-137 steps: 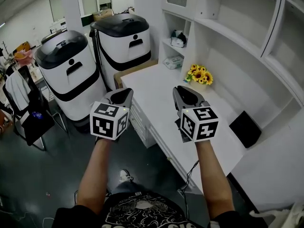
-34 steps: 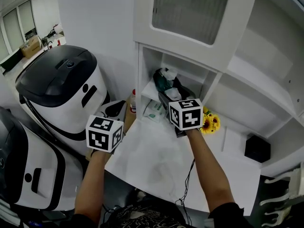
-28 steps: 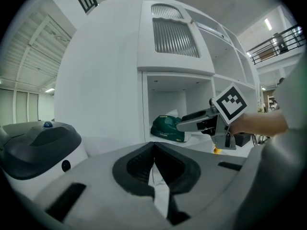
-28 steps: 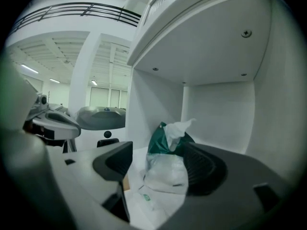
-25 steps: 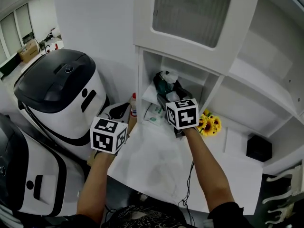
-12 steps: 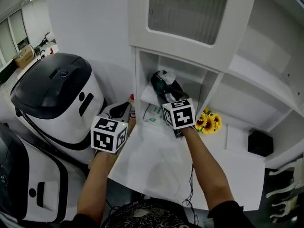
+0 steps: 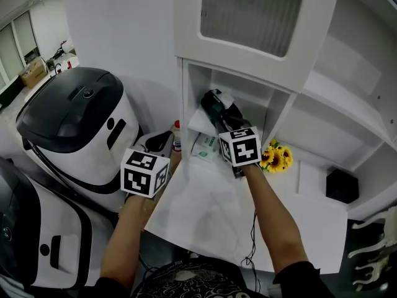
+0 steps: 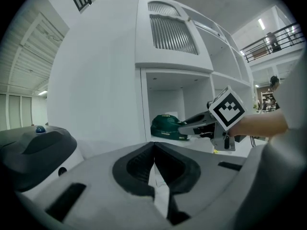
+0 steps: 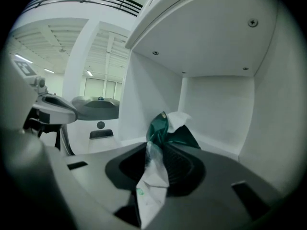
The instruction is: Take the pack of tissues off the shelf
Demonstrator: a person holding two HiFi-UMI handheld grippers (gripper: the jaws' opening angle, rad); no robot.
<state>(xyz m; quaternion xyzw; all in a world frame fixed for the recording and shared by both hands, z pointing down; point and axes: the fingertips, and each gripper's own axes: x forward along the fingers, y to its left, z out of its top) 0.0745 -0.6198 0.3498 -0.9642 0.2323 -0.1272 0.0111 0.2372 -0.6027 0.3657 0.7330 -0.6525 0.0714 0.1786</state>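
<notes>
The pack of tissues point(image 7: 213, 106) is dark green with a white tissue poking out of its top, and it sits in the open shelf compartment point(image 7: 197, 121). My right gripper point(image 7: 219, 118) reaches into that compartment. Its jaws are closing, and they pinch the pack's crinkled wrapper point(image 9: 163, 134) between them. In the left gripper view the same pack point(image 8: 165, 126) shows with the right gripper's fingers point(image 8: 193, 125) on it. My left gripper point(image 7: 165, 136) hangs shut and empty, lower left of the shelf by the desk's edge.
Below the shelf, on the white desk point(image 7: 205, 210), lie a second pale pack point(image 7: 205, 146), a red-capped bottle point(image 7: 177, 134), sunflowers point(image 7: 276, 157) and a black box point(image 7: 342, 186). A cabinet door point(image 7: 248, 17) overhangs the compartment. Large white machines with black lids point(image 7: 71, 113) stand at left.
The right jaws have closed in around the green pack inside the compartment. The left gripper has stayed about where it was.
</notes>
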